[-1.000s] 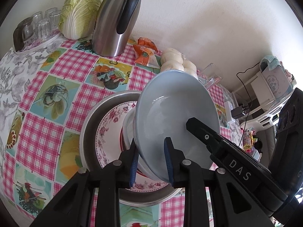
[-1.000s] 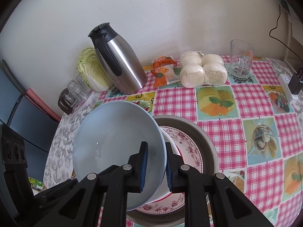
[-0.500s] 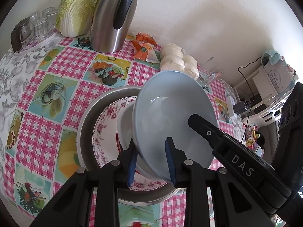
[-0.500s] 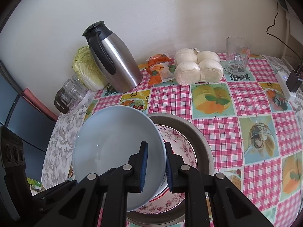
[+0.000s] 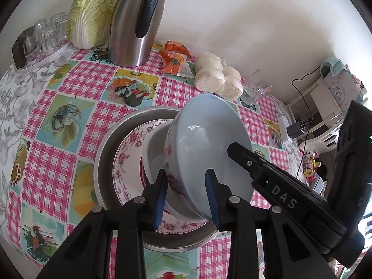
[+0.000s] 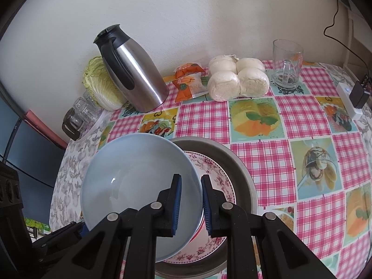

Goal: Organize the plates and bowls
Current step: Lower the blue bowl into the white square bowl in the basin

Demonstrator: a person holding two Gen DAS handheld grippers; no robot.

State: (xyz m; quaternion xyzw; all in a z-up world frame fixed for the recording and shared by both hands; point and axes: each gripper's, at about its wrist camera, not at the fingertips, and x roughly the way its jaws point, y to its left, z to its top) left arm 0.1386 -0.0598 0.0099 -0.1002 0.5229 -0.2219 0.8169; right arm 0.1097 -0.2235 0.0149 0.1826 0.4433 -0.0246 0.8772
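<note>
Both grippers hold one pale blue bowl [image 5: 209, 144] by opposite rims, tilted above a stack. My left gripper [image 5: 187, 195] is shut on its near rim. My right gripper [image 6: 189, 205] is shut on the bowl [image 6: 139, 183] at its right rim. Below it a white bowl [image 5: 155, 153] sits on a floral plate [image 5: 126, 160] inside a metal tray [image 5: 109, 153]. The plate [image 6: 218, 179] and tray [image 6: 241, 174] show in the right wrist view too.
At the back by the wall stand a steel thermos jug [image 5: 134, 28], a cabbage [image 5: 90, 14], upturned glasses [image 5: 44, 39], snack packets [image 5: 174, 58], white buns [image 5: 218, 76] and a glass mug [image 6: 287, 64]. A charger [image 6: 351, 100] lies at the right table edge.
The blue bowl has tilted more steeply and moved slightly up and back over the stack. Both grippers stay shut on it.
</note>
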